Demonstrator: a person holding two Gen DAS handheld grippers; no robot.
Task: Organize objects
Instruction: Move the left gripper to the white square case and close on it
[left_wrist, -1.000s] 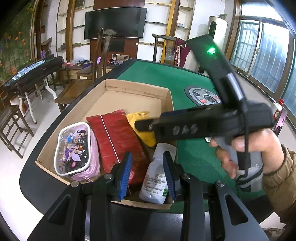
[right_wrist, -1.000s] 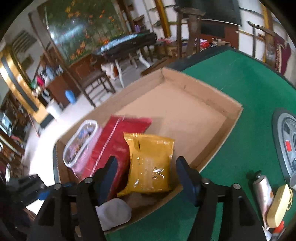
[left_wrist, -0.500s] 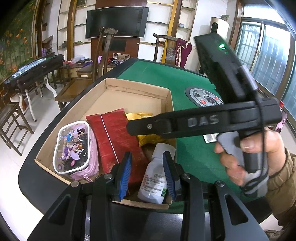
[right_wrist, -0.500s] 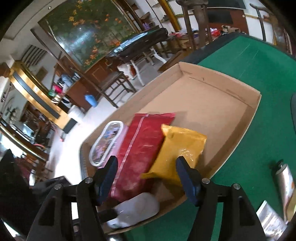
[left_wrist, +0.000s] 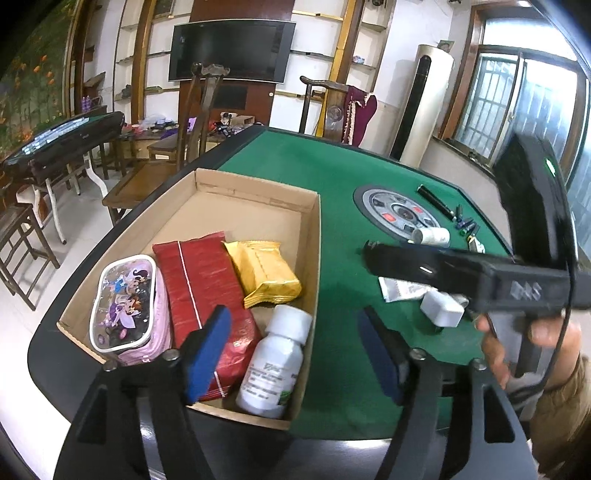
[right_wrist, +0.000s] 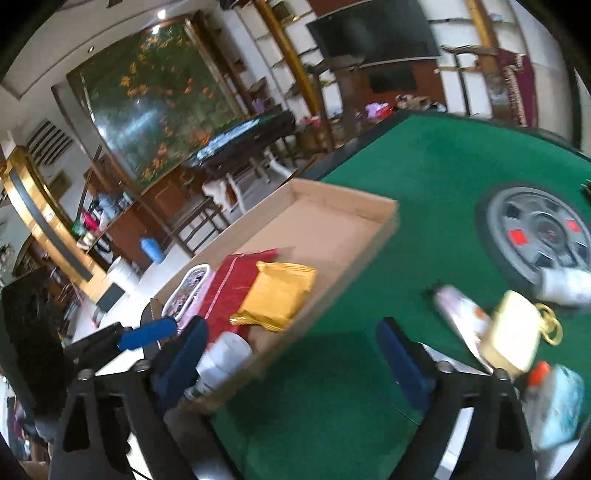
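Box (left_wrist: 312, 236) at near left already carries pouch (left_wrist: 127, 306), red pack (left_wrist: 207, 280), yellow packet (left_wrist: 266, 271) and bottle (left_wrist: 275, 363); we read both the left gripper (left_wrist: 295, 350) and right gripper (right_wrist: 291, 362) opening, empty, with small items (left_wrist: 441, 314) left on the tabletop (left_wrist: 332, 177).

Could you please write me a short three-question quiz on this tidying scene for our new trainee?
1. True or false: the white bottle lies inside the cardboard box.
2. Which item in the box sits farthest from the green table felt: (a) the yellow snack packet, (b) the red packet, (c) the pink cartoon pouch?
3. Fill in: the left gripper has nothing pressed between its blue pads, so it is ____.

Key
1. True; it lies in the near corner, below the yellow snack packet.
2. (c); it lies along the box's outer wall.
3. Open; the jaws are opening, with the bottle lying loose between them.
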